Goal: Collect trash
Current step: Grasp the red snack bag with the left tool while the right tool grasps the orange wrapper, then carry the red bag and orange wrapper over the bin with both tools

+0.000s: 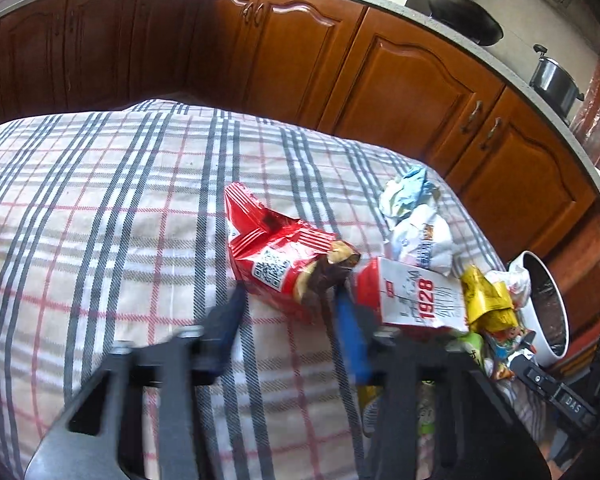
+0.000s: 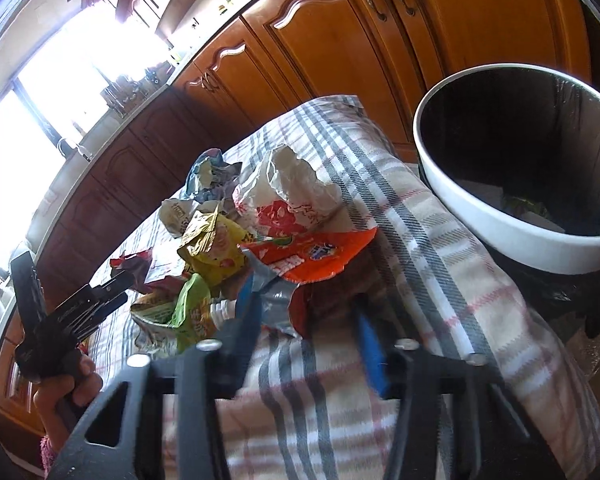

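A red snack bag (image 1: 272,256) lies on the plaid tablecloth (image 1: 100,200). My left gripper (image 1: 290,292) is open, its fingers on either side of the bag's near end. A white and red "1928" carton (image 1: 416,296) lies just right of it. My right gripper (image 2: 306,308) is open around the lower edge of an orange and silver wrapper (image 2: 316,260). Crumpled white (image 2: 292,188), yellow (image 2: 212,248) and green (image 2: 188,312) wrappers are piled beyond it. A white-rimmed trash bin (image 2: 500,216) with a black liner stands at the table's right end, some trash inside.
Wooden kitchen cabinets (image 1: 400,80) and a counter with a black pan (image 1: 464,12) and a steel pot (image 1: 556,80) run behind the table. The left hand-held gripper (image 2: 60,312) shows in the right wrist view. A bright window (image 2: 60,80) is at the left.
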`<state>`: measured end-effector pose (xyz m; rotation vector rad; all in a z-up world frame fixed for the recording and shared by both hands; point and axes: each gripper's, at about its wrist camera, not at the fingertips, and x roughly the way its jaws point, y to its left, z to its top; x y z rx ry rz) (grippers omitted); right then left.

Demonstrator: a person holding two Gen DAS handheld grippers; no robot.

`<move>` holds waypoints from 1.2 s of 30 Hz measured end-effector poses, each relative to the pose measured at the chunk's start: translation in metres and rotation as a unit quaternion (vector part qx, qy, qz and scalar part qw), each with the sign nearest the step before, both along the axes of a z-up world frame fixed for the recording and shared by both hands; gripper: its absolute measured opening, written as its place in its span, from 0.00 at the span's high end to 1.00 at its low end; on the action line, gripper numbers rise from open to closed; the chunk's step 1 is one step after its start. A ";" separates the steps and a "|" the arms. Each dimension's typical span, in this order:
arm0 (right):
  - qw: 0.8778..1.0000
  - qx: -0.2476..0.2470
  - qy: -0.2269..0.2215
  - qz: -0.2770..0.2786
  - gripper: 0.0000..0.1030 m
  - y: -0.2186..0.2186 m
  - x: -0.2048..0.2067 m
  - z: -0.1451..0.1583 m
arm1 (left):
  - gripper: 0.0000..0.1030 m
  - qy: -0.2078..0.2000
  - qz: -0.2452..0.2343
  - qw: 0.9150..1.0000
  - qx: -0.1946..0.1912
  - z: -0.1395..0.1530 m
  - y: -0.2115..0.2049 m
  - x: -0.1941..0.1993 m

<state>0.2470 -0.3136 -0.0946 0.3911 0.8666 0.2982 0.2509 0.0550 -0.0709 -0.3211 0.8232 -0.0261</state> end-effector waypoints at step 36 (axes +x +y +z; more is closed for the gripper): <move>0.995 -0.035 -0.074 -0.061 0.98 -0.081 -0.056 0.048 | 1.00 -0.068 -0.196 0.978 -0.018 0.067 -0.159 -0.056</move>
